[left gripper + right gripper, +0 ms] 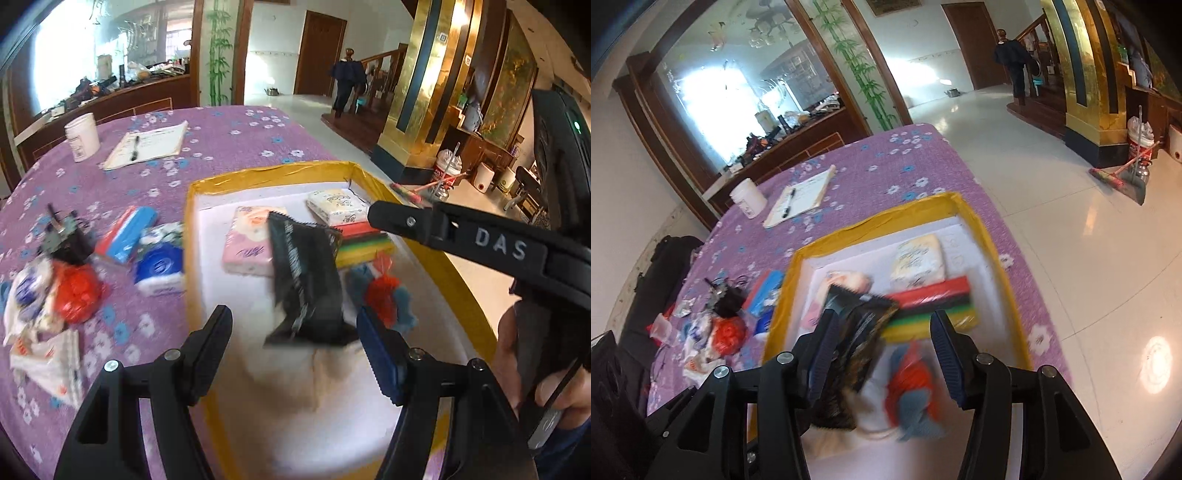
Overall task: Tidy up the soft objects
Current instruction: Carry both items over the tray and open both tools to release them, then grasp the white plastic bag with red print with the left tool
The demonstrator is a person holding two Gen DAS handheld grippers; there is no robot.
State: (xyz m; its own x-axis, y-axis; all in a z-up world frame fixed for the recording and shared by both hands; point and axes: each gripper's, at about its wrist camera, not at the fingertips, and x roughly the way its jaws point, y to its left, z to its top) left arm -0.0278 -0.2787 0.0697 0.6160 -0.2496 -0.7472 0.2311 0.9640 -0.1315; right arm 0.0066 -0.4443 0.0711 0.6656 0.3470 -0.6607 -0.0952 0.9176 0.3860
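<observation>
A yellow-rimmed tray (280,173) with a white floor sits on the purple tablecloth. In it lie a pink tissue pack (245,242), a cream tissue pack (334,208), a striped sponge stack (364,243) and a red-and-blue mesh scrubber (384,295). A black packet (306,280) hangs blurred over the tray, between my left gripper's (293,332) open fingers and touching the right finger. My right gripper (882,350) is open above the tray (871,225), the black packet (857,343) against its left finger. Its arm shows in the left wrist view (461,236).
Left of the tray lie a blue tissue pack (160,267), a red-and-blue pack (125,234), a red mesh ball (75,291), white wrappers (44,354) and a black object (64,240). Farther back are a white cup (82,136) and notepad with pen (146,146).
</observation>
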